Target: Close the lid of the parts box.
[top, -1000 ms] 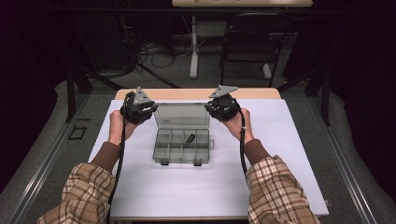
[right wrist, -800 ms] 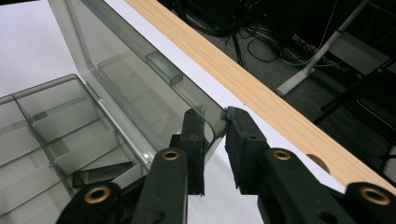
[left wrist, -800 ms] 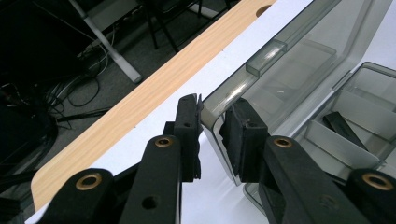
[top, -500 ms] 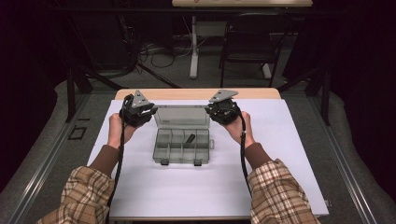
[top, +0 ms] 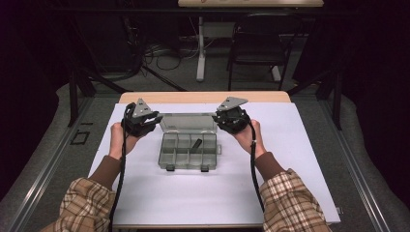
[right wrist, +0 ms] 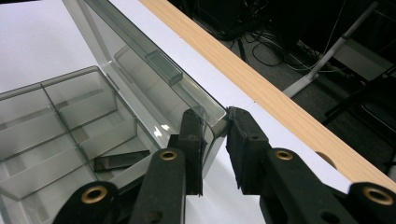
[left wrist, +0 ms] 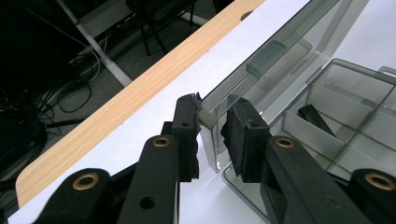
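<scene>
A clear grey compartment box [top: 186, 157] lies in the middle of the white table, its lid [top: 188, 122] standing open and leaning back. A small black piece [top: 197, 144] lies in one upper compartment, also seen as the black piece [left wrist: 314, 116] and the black piece [right wrist: 122, 161]. My left gripper [top: 153, 121] is at the lid's left top corner. In the left gripper view, the left gripper [left wrist: 211, 116] has the lid corner [left wrist: 209, 122] between its pads. My right gripper [top: 220, 118] is at the lid's right top corner. In the right gripper view, the right gripper [right wrist: 215, 126] straddles the lid rim [right wrist: 212, 116].
The table's wooden far edge [top: 203, 97] runs just behind the lid. Beyond it on the floor are a chair [top: 256, 43], a white desk leg [top: 200, 48] and cables [top: 154, 50]. A white sheet [top: 300, 159] covers the table around the box.
Both grippers have stayed at the lid's top corners with only a small shift. The lid stands about as it did.
</scene>
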`<action>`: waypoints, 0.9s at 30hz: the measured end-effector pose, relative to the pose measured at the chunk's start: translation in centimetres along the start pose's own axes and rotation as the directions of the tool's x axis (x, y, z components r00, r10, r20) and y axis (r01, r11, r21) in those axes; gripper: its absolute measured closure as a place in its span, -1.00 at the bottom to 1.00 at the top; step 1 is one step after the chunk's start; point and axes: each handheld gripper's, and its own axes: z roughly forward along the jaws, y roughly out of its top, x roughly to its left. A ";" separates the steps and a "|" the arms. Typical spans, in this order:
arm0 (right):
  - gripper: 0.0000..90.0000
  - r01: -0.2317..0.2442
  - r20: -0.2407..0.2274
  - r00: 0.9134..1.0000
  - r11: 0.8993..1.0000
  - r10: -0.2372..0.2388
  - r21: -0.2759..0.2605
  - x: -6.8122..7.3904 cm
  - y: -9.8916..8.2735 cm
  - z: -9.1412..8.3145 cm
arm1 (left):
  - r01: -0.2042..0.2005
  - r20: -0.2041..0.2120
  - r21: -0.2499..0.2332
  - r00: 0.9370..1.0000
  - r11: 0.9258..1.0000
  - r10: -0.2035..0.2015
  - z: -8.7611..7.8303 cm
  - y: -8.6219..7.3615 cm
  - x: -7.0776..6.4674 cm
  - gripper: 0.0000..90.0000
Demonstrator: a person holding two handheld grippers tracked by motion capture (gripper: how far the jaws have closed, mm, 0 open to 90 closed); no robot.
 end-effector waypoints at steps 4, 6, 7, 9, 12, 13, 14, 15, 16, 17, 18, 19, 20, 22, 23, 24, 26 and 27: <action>0.68 0.013 -0.001 1.000 1.000 -0.013 0.004 0.3 -0.1 -0.3 | 0.008 0.017 -0.004 1.000 1.000 -0.008 -0.3 -0.3 -0.1 0.62; 0.68 0.022 0.001 1.000 1.000 -0.022 0.004 0.5 -0.2 -0.3 | 0.011 0.020 -0.008 1.000 1.000 -0.011 -0.4 -0.4 -0.2 0.60; 0.68 0.022 0.000 1.000 1.000 -0.022 0.004 0.5 -0.3 -0.4 | 0.008 0.022 -0.009 1.000 1.000 -0.007 -0.4 -0.4 -0.3 0.60; 0.67 0.025 -0.002 1.000 1.000 -0.025 0.003 0.7 -0.4 -0.5 | 0.006 0.022 -0.011 1.000 1.000 -0.006 -0.5 -0.6 -0.4 0.60; 0.67 0.041 0.001 0.999 0.999 -0.041 0.003 0.9 -0.5 -0.7 | 0.001 0.022 -0.009 1.000 1.000 -0.001 -0.8 -0.8 -0.8 0.59; 0.67 0.044 0.001 0.999 0.999 -0.044 0.003 1.0 -0.6 -0.7 | -0.003 0.022 -0.009 1.000 1.000 0.003 -0.8 -0.9 -0.9 0.59; 0.67 0.047 0.001 0.999 0.999 -0.047 0.004 1.1 -0.6 -0.7 | -0.007 0.021 -0.007 1.000 1.000 0.007 -0.9 -0.9 -0.9 0.58; 0.67 0.052 0.003 0.999 0.999 -0.052 0.004 1.2 -0.7 -0.8 | -0.002 0.020 -0.008 1.000 1.000 0.002 -0.9 -1.0 -1.0 0.58; 0.66 0.057 0.001 0.998 0.998 -0.057 0.005 1.3 -0.7 -0.8 | -0.003 0.021 -0.005 1.000 1.000 0.004 -1.0 -1.1 -1.1 0.58; 0.67 0.059 -0.001 0.998 0.998 -0.059 0.011 1.4 -0.7 -0.8 | -0.003 0.022 -0.005 1.000 1.000 0.003 -1.0 -1.2 -1.2 0.58; 0.66 0.067 -0.003 0.998 0.998 -0.066 0.013 1.4 -0.8 -0.8 | 0.000 0.024 -0.005 1.000 1.000 0.000 -1.0 -1.3 -1.2 0.57; 0.66 0.068 -0.003 0.998 0.998 -0.068 0.014 1.6 -0.9 -0.8 | -0.001 0.026 -0.004 1.000 1.000 0.001 -1.1 -1.4 -1.3 0.57; 0.66 0.073 -0.003 0.997 0.997 -0.073 0.018 1.7 -1.0 -0.8 | -0.002 0.027 -0.001 1.000 1.000 0.002 -1.1 -1.4 -1.4 0.57; 0.66 0.081 -0.002 0.997 0.997 -0.081 0.018 1.8 -1.1 -0.8 | 0.000 0.027 0.000 1.000 1.000 0.000 -1.0 -1.6 -1.4 0.57; 0.67 0.080 -0.001 0.997 0.997 -0.080 0.019 1.8 -1.1 -0.8 | -0.001 0.026 0.000 1.000 1.000 0.001 -1.0 -1.6 -1.4 0.57; 0.67 0.080 -0.002 0.997 0.997 -0.080 0.019 1.8 -1.1 -0.8 | -0.001 0.025 0.001 1.000 1.000 0.001 -1.0 -1.6 -1.4 0.57; 0.67 0.083 -0.001 0.997 0.996 -0.083 0.019 1.9 -1.1 -0.8 | -0.004 0.023 0.008 1.000 1.000 0.004 -1.1 -1.5 -1.4 0.55; 0.67 0.083 -0.001 0.997 0.996 -0.083 0.019 1.9 -1.1 -0.8 | -0.004 0.023 0.013 1.000 1.000 0.004 -1.1 -1.4 -1.4 0.51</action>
